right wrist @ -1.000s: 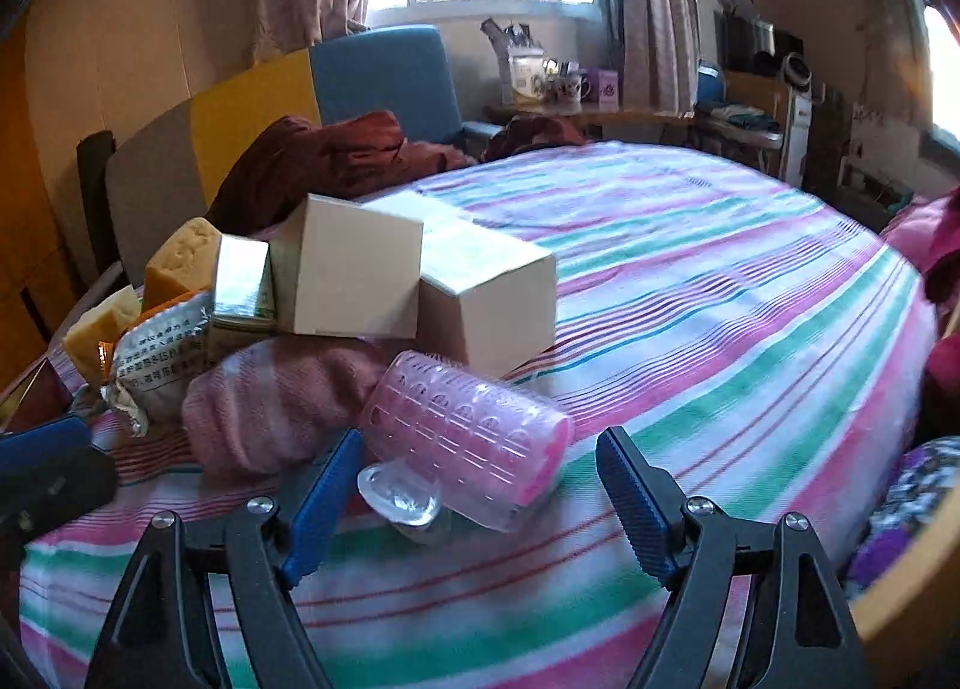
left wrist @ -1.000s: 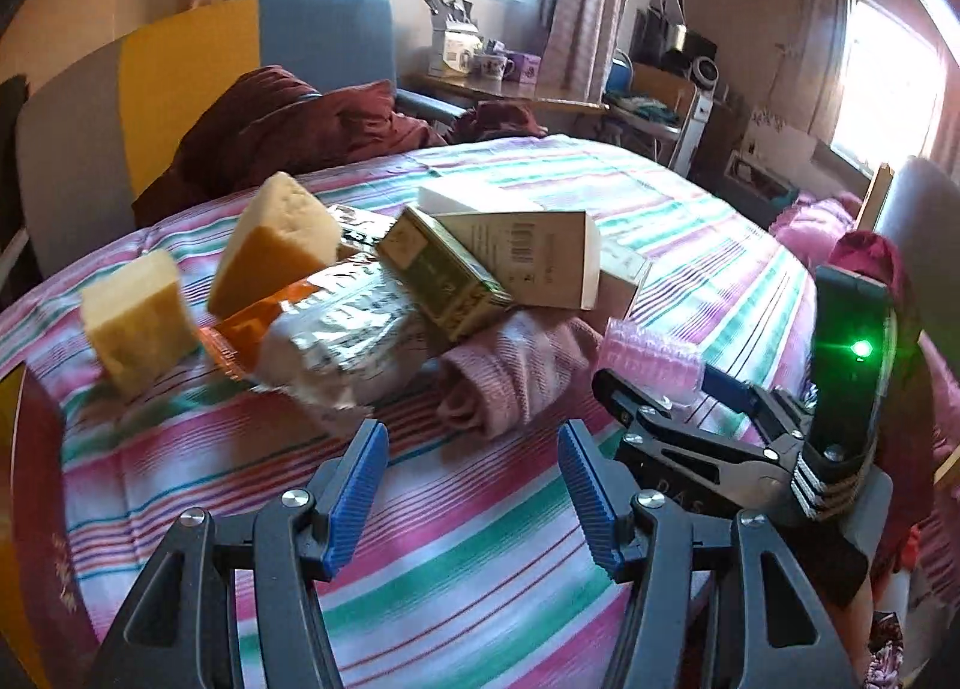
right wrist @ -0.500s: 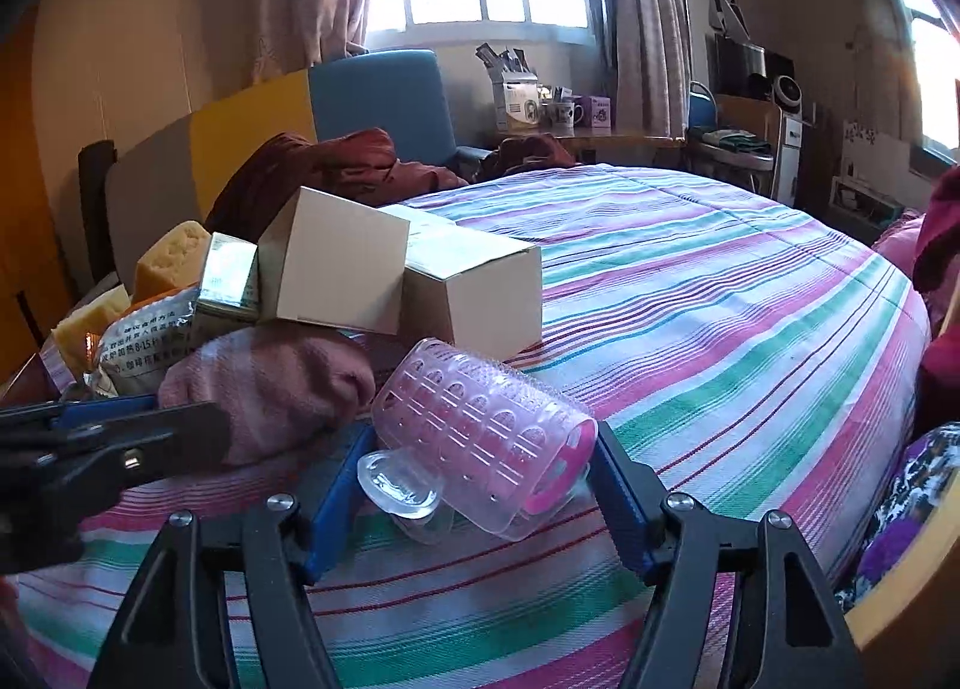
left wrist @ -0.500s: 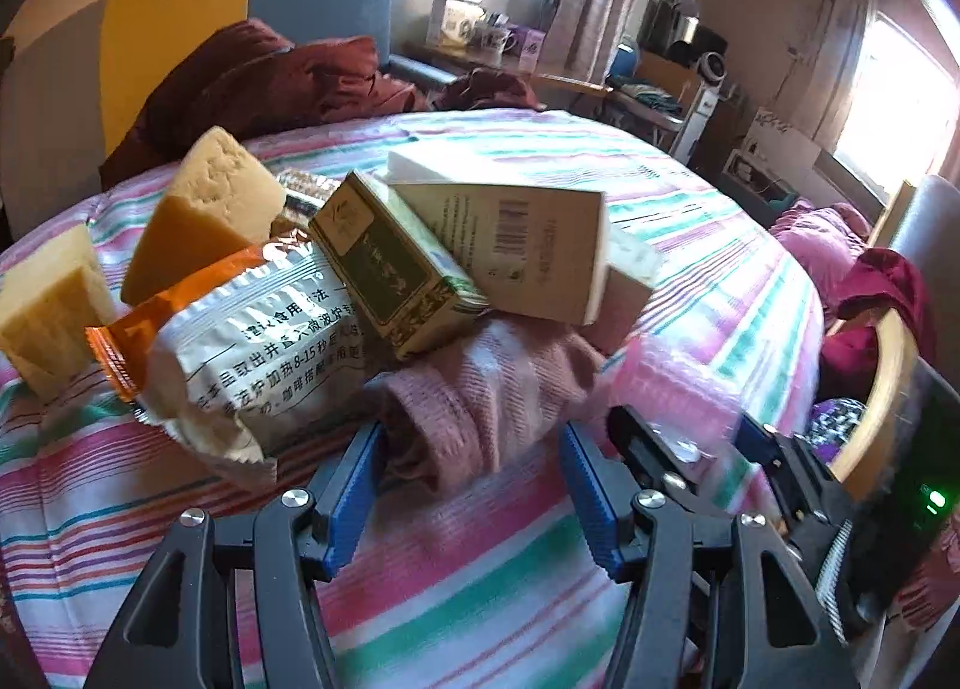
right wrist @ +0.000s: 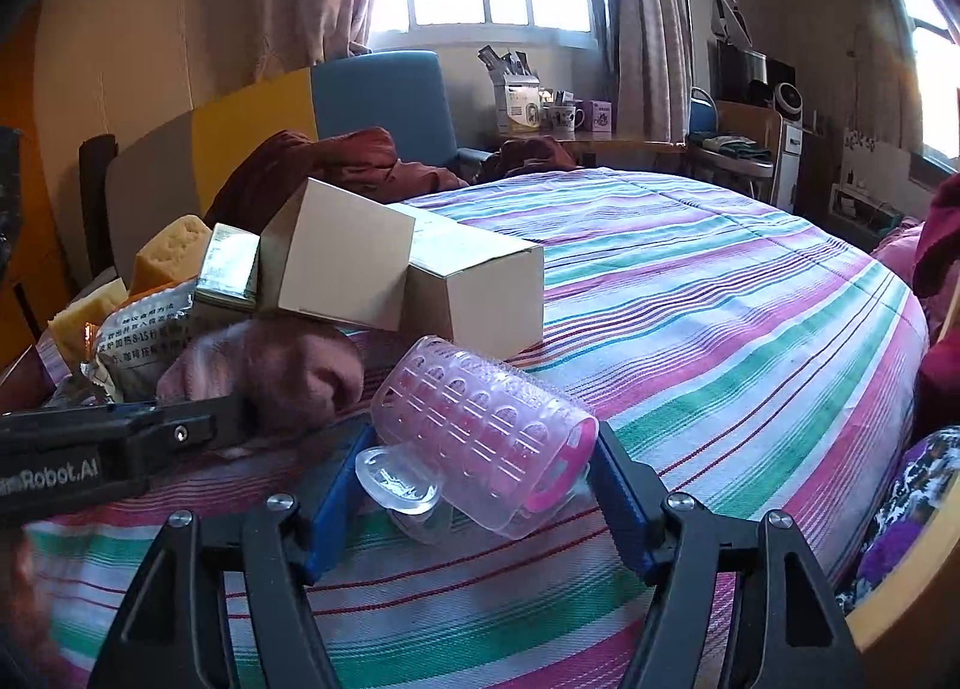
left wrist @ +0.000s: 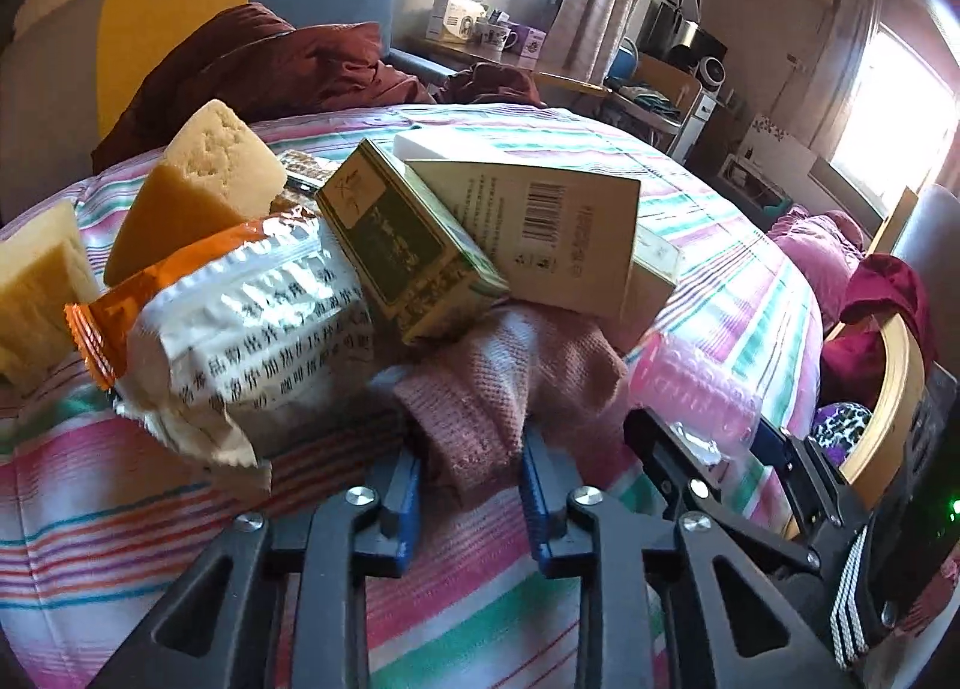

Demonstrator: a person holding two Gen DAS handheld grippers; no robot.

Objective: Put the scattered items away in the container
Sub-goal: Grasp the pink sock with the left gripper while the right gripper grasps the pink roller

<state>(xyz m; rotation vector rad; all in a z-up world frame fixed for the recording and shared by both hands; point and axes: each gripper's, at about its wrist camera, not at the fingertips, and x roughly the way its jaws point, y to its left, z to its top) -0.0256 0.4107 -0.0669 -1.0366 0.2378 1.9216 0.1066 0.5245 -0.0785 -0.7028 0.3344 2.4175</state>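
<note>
The lower part of the pink cloth (left wrist: 510,383) disappears between the blue pads of the left claw (left wrist: 471,494), and its far edge is buried under the green box (left wrist: 408,245). The pale sponge block (left wrist: 33,293) at far left is sliced off by the frame edge. The snack packet (left wrist: 240,329) hides the base of the taller sponge wedge (left wrist: 204,185). The pink hair roller (left wrist: 690,389) is smeared and blurry here, its near end blocked by the right claw (right wrist: 480,500). In the right wrist view, the wooden basket (right wrist: 900,611) shows only a sliver of rim at the corner. Print on the beige carton (left wrist: 558,233) is too small to read.
</note>
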